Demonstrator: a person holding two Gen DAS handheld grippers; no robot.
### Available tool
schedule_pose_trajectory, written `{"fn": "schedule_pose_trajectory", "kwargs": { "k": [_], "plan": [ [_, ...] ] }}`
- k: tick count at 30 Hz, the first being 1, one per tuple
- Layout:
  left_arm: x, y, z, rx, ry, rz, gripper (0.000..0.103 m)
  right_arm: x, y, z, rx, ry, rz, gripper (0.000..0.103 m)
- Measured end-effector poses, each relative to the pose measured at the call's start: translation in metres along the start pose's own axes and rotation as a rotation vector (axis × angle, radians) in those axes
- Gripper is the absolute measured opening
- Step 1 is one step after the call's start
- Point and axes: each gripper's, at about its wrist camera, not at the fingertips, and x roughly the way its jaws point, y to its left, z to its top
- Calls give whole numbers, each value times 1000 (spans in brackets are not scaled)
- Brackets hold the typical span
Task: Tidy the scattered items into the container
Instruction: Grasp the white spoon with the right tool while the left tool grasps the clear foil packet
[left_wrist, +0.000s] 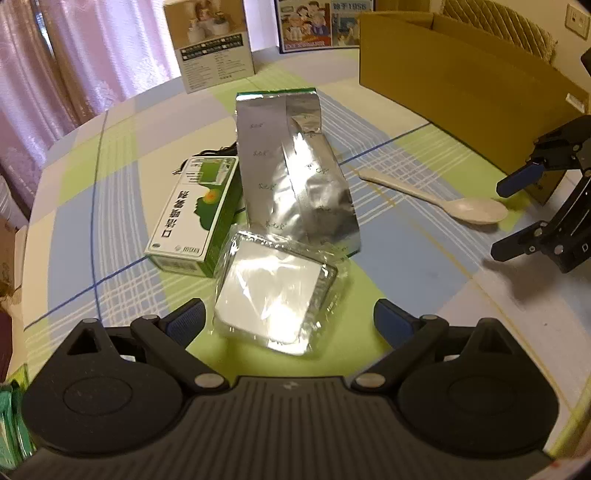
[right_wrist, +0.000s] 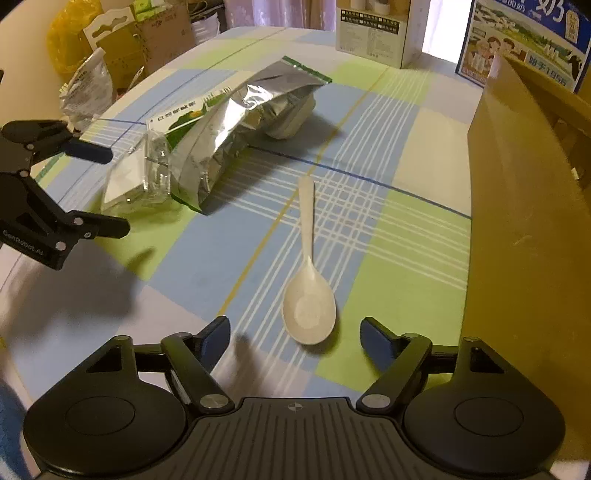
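A clear-wrapped square white packet (left_wrist: 275, 295) lies just ahead of my open left gripper (left_wrist: 290, 325), between its fingers. Behind it lie a silver foil bag (left_wrist: 291, 170) and a green and white box (left_wrist: 195, 214). A white plastic spoon (right_wrist: 308, 295) lies on the cloth, its bowl just ahead of my open right gripper (right_wrist: 295, 338). The spoon also shows in the left wrist view (left_wrist: 450, 201). The brown cardboard box (right_wrist: 524, 229) stands to the right. The right gripper (left_wrist: 517, 218) appears open in the left view, the left gripper (right_wrist: 107, 192) open in the right view.
The table has a checked green, blue and white cloth (right_wrist: 388, 229). A white printed carton (left_wrist: 214, 48) and a blue illustrated box (right_wrist: 524, 40) stand at the far edge. Bags and cartons (right_wrist: 110, 48) sit beyond the table's left side.
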Motion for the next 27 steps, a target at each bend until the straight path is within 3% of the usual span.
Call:
{"fn": "schedule_pose_trajectory", "kwargs": {
  "k": [7,9,12,14,16,20,27],
  "plan": [
    [18,5,9,44,-5,-17,94,10,-6,2,14,-11,5,63],
    [22,6,10,43,2,-10,83,10,-8,3,23,-16,3,61],
    [22,5,8,44,2,3,73,10,-11,5,29,-23,-8,50],
    [19,1,6,42,-2,9,71,9,-9,6,17,-22,-23,37],
    [14,-3,3,30,0,20,70,8,-8,5,-3,-18,-34,30],
    [1,-14,-7,-40,-1,-16,69,3,-6,-1,3,-3,-16,29],
    [-24,-40,-26,-78,4,-58,69,-15,2,-16,27,-2,15,29]
  ]
}}
